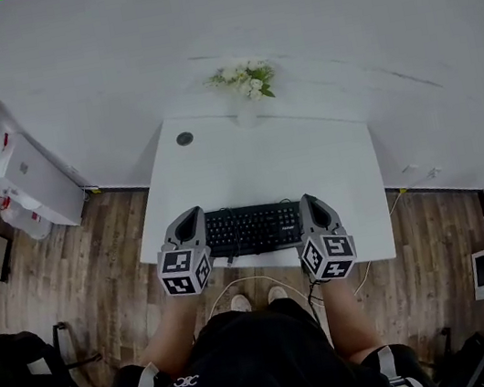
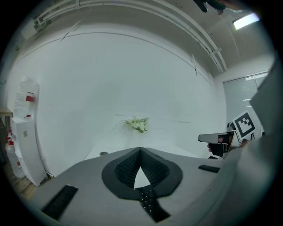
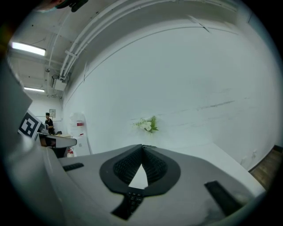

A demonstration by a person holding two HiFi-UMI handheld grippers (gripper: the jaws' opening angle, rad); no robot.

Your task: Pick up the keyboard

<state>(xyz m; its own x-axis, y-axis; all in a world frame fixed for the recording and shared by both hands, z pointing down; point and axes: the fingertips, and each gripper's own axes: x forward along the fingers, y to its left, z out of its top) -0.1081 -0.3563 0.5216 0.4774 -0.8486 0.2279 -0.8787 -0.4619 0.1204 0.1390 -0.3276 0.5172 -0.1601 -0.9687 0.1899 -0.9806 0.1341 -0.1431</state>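
- Head view: the keyboard (image 1: 253,229) lies flat at the white table's (image 1: 310,157) 6 o'clock edge and is not yet lifted.
- The left gripper (image 1: 194,215) sits at its 9 o'clock end and the right gripper (image 1: 307,200) at its 3 o'clock end. Each has its jaws pressed together at the tips, pinching nothing.
- The grasp and the lift likely both remain.
- Flowers (image 1: 245,79) stand at 12 o'clock by the white wall, and the floor (image 1: 96,260) is wood.

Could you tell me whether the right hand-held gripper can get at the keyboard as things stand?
Probably yes: the right hand-held gripper sits at the right end of the keyboard, with nothing in between. Its jaws meet at the tips, though, so they would likely need opening to grip.
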